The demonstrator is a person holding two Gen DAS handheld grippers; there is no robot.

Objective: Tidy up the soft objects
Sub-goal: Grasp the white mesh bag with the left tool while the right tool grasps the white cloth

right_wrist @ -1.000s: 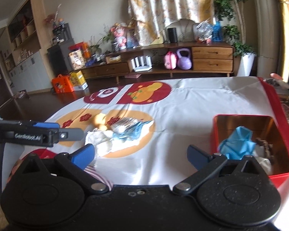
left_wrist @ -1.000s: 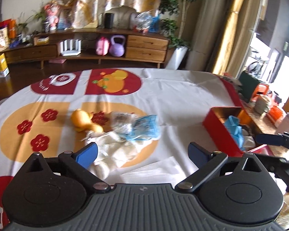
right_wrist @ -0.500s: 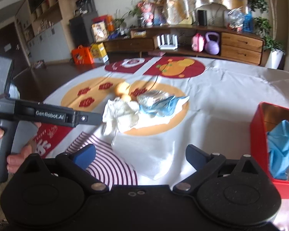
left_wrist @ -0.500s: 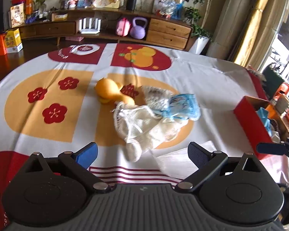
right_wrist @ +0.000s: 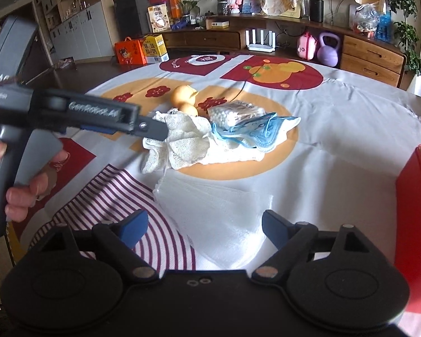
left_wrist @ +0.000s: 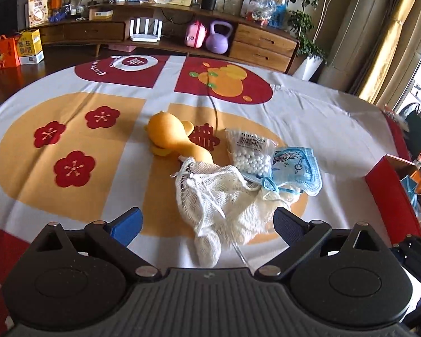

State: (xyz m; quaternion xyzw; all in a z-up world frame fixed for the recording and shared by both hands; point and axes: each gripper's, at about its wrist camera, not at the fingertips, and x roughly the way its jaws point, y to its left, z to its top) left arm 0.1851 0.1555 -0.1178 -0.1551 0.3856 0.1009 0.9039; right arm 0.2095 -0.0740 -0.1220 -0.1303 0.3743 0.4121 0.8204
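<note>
A white mesh cloth [left_wrist: 219,199] lies bunched on the table, with a blue face mask [left_wrist: 293,168], a bag of cotton swabs [left_wrist: 251,151] and an orange rubber duck [left_wrist: 171,137] touching it behind. My left gripper [left_wrist: 207,223] is open, its jaws either side of the cloth's near end; it also shows in the right wrist view [right_wrist: 151,129] just over the cloth [right_wrist: 188,143]. My right gripper [right_wrist: 205,227] is open and empty above a flat white gauze sheet [right_wrist: 216,210]. The red box [left_wrist: 390,191] stands at the right.
The table wears a white cloth with red and orange prints [left_wrist: 78,129]. A wooden sideboard [left_wrist: 182,33] with a purple kettlebell stands beyond the far edge. The red box edge [right_wrist: 412,196] is close on the right.
Both grippers have moved forward and down toward the pile. The left gripper now has the white mesh cloth between its open jaws. The right gripper has come low over the gauze sheet.
</note>
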